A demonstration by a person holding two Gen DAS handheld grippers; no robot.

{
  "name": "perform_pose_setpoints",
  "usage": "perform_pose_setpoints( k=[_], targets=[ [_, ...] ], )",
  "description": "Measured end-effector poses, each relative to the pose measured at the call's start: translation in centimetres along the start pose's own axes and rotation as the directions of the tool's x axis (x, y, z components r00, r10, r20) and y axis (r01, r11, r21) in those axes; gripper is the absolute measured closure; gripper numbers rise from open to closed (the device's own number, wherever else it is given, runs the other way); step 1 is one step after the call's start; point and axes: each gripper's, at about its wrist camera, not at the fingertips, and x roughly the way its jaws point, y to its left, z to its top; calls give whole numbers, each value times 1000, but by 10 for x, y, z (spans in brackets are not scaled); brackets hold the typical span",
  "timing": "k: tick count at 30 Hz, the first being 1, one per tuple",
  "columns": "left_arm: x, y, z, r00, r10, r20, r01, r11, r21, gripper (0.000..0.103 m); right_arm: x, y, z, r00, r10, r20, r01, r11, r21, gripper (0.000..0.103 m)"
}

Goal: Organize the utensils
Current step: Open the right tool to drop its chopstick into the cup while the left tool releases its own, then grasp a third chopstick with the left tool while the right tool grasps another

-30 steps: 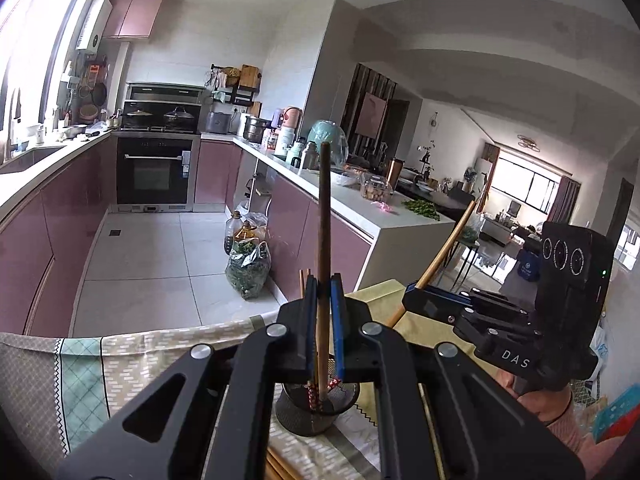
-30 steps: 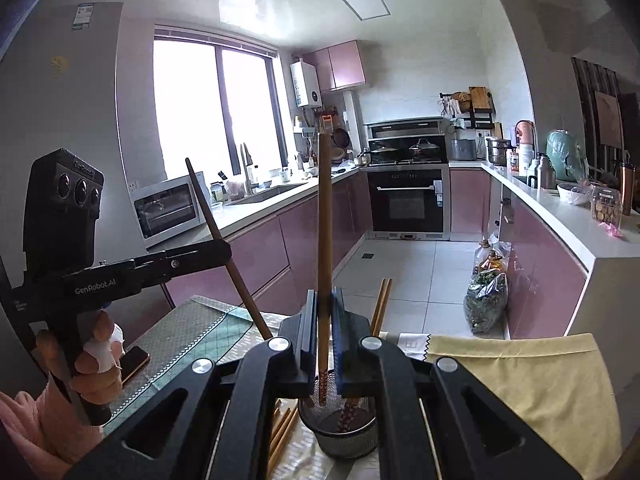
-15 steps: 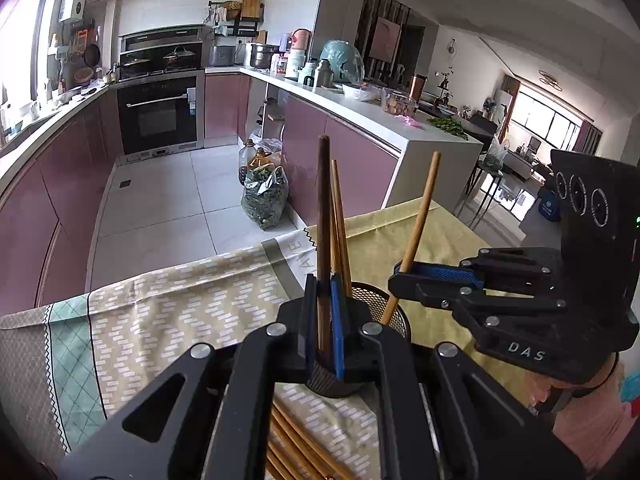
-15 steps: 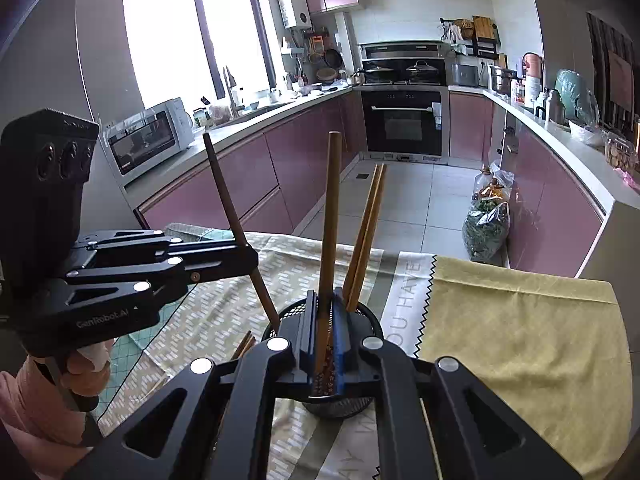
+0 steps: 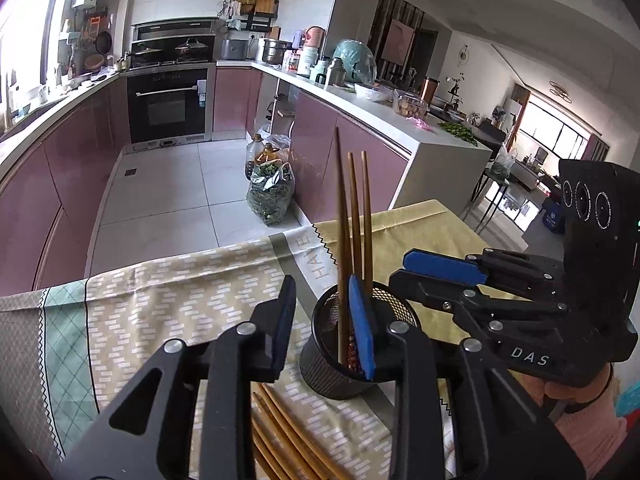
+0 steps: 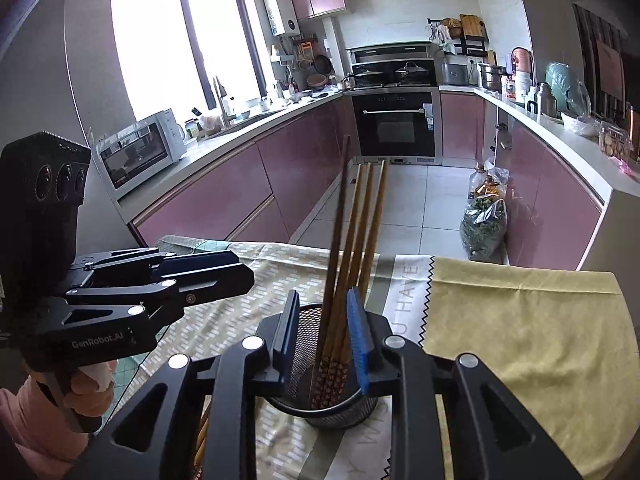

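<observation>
A black mesh holder (image 5: 332, 364) stands on the cloth-covered table and shows in the right wrist view too (image 6: 304, 344). Several wooden chopsticks (image 5: 354, 220) stand upright in it (image 6: 356, 240). My left gripper (image 5: 326, 320) is open just above the holder's near rim, its right pad beside the chopsticks. My right gripper (image 6: 324, 326) is open with the standing chopsticks between its pads, not clamped. More loose chopsticks (image 5: 288, 436) lie on the cloth under my left gripper. Each gripper shows in the other's view, the right (image 5: 444, 268) and the left (image 6: 208, 276).
A patterned tablecloth (image 5: 160, 300) and a yellow cloth (image 6: 520, 320) cover the table. Beyond its far edge is the kitchen floor with a bag of greens (image 5: 270, 196), pink cabinets and an oven (image 6: 396, 124).
Both grippers have opened and let go of the chopsticks they held. Those chopsticks now stand in the mesh holder. Both grippers have dropped closer to the holder.
</observation>
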Motion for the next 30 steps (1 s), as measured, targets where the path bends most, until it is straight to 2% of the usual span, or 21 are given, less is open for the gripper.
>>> perform_pose_setpoints(
  k=[4, 7, 11, 16, 22, 30],
  targets=[
    [-21, 8, -14, 997, 49, 52, -48, 999, -13, 66, -10, 5, -7, 999, 20, 26, -19, 1000, -5, 76],
    [-39, 14, -30, 993, 87, 86, -86, 996, -11, 60, -19, 16, -16, 997, 73, 40, -72, 997, -29, 72],
    [-55, 23, -54, 988, 125, 89, -124, 992, -15, 54, -26, 42, -35, 990, 137, 27, -133, 986, -100, 64],
    [-56, 34, -92, 987, 160, 20, -160, 987, -14, 54, -13, 65, -62, 988, 149, -51, -154, 979, -135, 63],
    [-42, 44, -128, 981, 178, -72, -181, 983, -29, 54, 18, 64, -90, 976, 149, -156, -163, 983, -80, 63],
    [-19, 41, -154, 970, 170, -175, -178, 984, -31, 54, 35, 61, -116, 968, 114, -225, -126, 991, -39, 63]
  ],
)
